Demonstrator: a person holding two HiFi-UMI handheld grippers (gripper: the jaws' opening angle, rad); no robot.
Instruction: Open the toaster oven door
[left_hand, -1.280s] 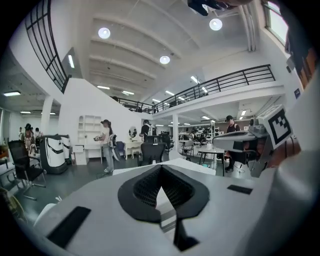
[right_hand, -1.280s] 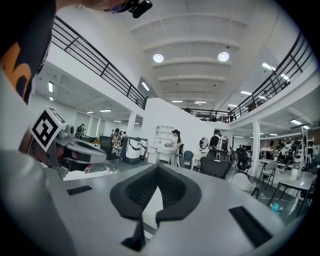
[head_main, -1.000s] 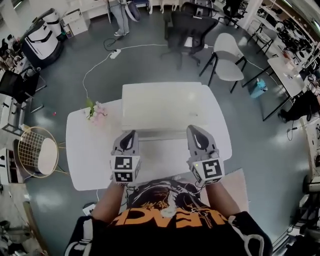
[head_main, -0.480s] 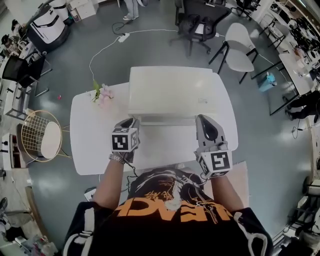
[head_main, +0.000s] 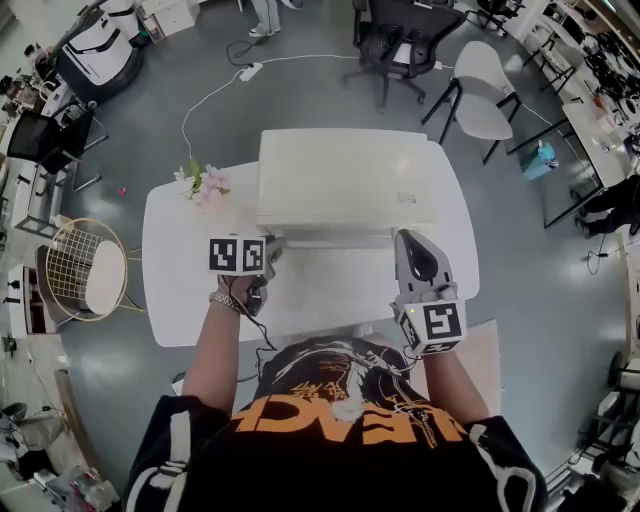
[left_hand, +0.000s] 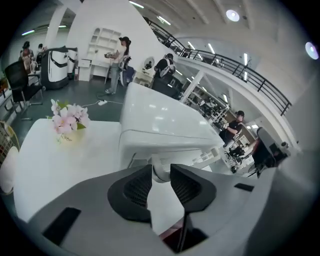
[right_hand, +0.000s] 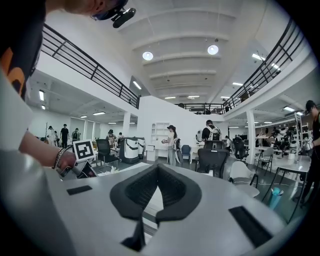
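The white toaster oven (head_main: 345, 180) stands at the back of the white table (head_main: 190, 300), its front facing me. My left gripper (head_main: 272, 247) is at the oven's front left corner. In the left gripper view its jaws (left_hand: 161, 172) are opening, and the white end of the door handle (left_hand: 159, 173) sits between the fingertips with the oven body (left_hand: 160, 120) just behind. My right gripper (head_main: 408, 240) hovers by the oven's front right corner. Its jaws (right_hand: 158, 167) are shut with nothing in them.
A small pot of pink flowers (head_main: 205, 185) stands on the table left of the oven. A wire stool (head_main: 85, 275) is beside the table's left edge. Office chairs (head_main: 395, 45) and a white chair (head_main: 480, 85) stand behind the table. People stand in the far room.
My left gripper has turned, its marker cube now facing up, and moved forward to the oven's front left corner. The right gripper has barely shifted.
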